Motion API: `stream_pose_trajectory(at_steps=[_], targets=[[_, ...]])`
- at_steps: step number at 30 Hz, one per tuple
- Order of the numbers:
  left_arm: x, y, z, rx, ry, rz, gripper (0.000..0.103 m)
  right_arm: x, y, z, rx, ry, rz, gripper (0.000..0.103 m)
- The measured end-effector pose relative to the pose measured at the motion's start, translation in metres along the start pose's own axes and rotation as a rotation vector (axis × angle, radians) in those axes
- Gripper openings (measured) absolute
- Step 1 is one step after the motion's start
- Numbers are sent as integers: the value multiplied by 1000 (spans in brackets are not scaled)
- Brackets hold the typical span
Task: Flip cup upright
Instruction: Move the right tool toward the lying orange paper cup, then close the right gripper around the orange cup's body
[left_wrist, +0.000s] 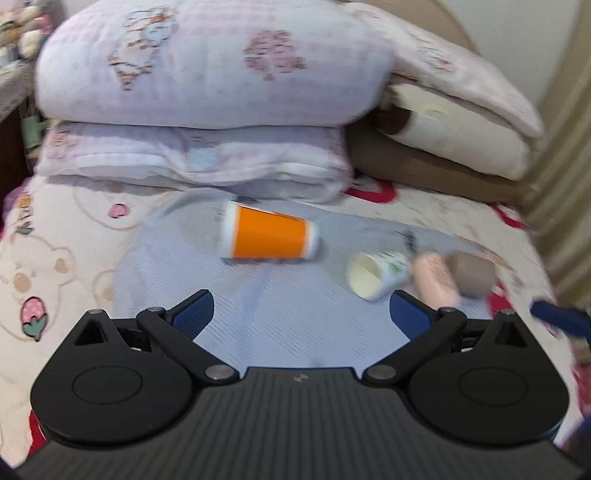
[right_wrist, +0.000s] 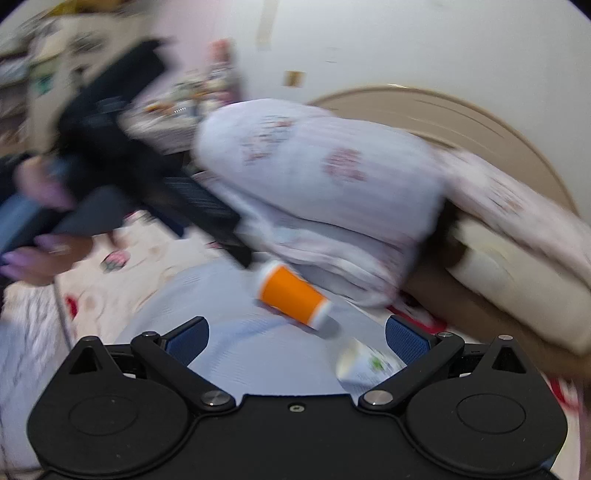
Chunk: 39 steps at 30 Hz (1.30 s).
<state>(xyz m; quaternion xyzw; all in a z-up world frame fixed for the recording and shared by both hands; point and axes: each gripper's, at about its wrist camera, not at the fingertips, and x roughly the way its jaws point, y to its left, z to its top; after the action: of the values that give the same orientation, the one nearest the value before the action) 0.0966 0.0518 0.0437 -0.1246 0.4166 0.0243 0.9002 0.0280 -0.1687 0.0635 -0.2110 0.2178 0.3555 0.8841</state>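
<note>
An orange paper cup (left_wrist: 267, 232) lies on its side on a pale blue cloth (left_wrist: 288, 314), its mouth to the left. A small white cup with green print (left_wrist: 378, 273) lies on its side to its right, mouth toward me. My left gripper (left_wrist: 301, 315) is open and empty, short of both cups. In the right wrist view the orange cup (right_wrist: 291, 295) lies ahead and the small white cup (right_wrist: 364, 363) lies close to the right finger (right_wrist: 406, 339). My right gripper (right_wrist: 297, 338) is open and empty. Both views are blurred.
A pink tube (left_wrist: 436, 280) and a brown cylinder (left_wrist: 472, 273) lie right of the small cup. Folded quilts and pillows (left_wrist: 207, 74) are stacked behind on the bed. The other gripper and a hand (right_wrist: 55, 206) show at the left in the right wrist view.
</note>
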Motion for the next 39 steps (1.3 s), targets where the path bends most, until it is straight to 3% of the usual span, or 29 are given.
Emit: stream_pose_trajectory(at_steps=[2,6,13,18,22,26,29,34,39], targets=[[17,1,2,-14,-1,29,103,16,7,5,-80,2,62,103],[46,14,1,-61,11,-9,103,57,12,12,-175,31,83,103],[82,37,3,-94,20,-30,103,124,-4,9,-226,94,148,103],[100,52,3,-182,19,-106,101,155,-16,5,-239,91,246,103],[115,57,3,-217,3,-112,100,182,-25,10,-235,112,280,103],[137,61,2,-253,14,-143,99,207,-29,11,-284,130,274,103],[147,63,-1,-291,16,-143,92,227,-32,10,-317,151,263,102],[155,72,4,-331,-49,-196,92,250,-38,10,-325,166,289,102],[182,77,6,-358,-25,-203,92,279,-34,2,-409,208,269,102]])
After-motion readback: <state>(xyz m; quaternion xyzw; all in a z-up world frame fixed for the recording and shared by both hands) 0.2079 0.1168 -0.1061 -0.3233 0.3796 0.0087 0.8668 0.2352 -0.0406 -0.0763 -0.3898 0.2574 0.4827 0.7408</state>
